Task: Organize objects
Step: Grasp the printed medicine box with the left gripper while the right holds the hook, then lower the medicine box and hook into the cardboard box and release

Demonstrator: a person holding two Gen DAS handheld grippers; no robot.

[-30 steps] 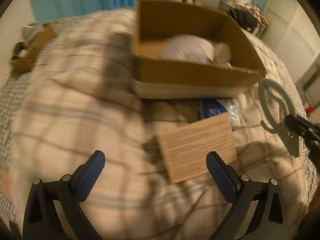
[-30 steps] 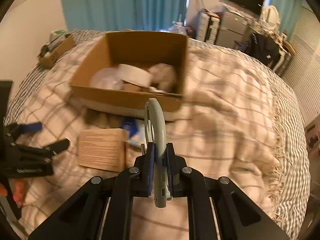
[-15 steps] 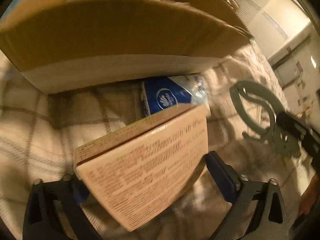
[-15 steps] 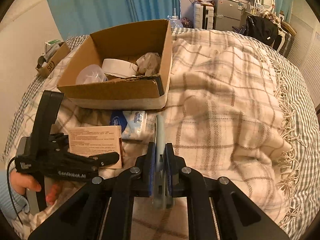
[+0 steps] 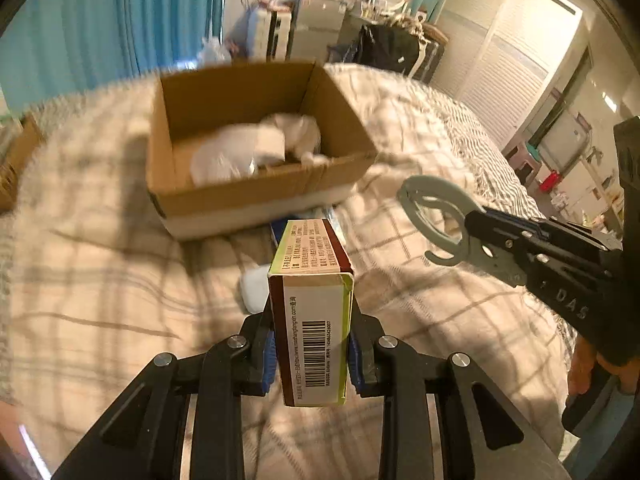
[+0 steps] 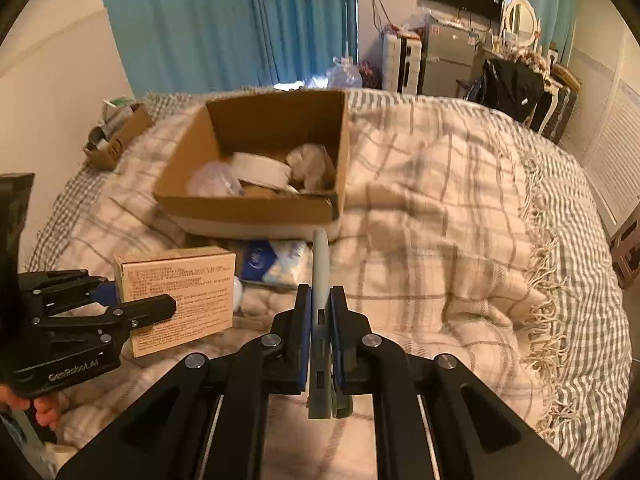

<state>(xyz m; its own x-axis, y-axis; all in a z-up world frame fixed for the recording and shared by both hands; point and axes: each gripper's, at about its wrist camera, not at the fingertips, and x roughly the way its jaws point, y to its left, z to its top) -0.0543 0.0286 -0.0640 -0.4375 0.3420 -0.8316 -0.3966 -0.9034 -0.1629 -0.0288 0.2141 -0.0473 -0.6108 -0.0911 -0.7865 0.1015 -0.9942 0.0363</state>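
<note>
My left gripper [image 5: 310,350] is shut on a tan product box [image 5: 310,312] with a barcode end and holds it above the bed; the box also shows in the right wrist view [image 6: 180,292]. My right gripper [image 6: 320,316] is shut on a grey carabiner clip [image 6: 320,264], seen at the right of the left wrist view [image 5: 436,216]. An open cardboard box [image 5: 256,192] lies ahead on the plaid blanket, holding a tape roll [image 6: 260,168] and crumpled white things. A blue-and-white tissue pack [image 6: 276,266] lies in front of it.
A small cardboard tray [image 6: 116,140] with items sits at the bed's far left. A white object [image 5: 254,290] lies on the blanket under the held box. Blue curtains, a dresser and clutter stand behind the bed. The blanket's fringe [image 6: 548,292] hangs at the right.
My left gripper closed on the tan product box, lifted it off the blanket and turned it on edge. My right gripper kept hold of the carabiner and shifted slightly.
</note>
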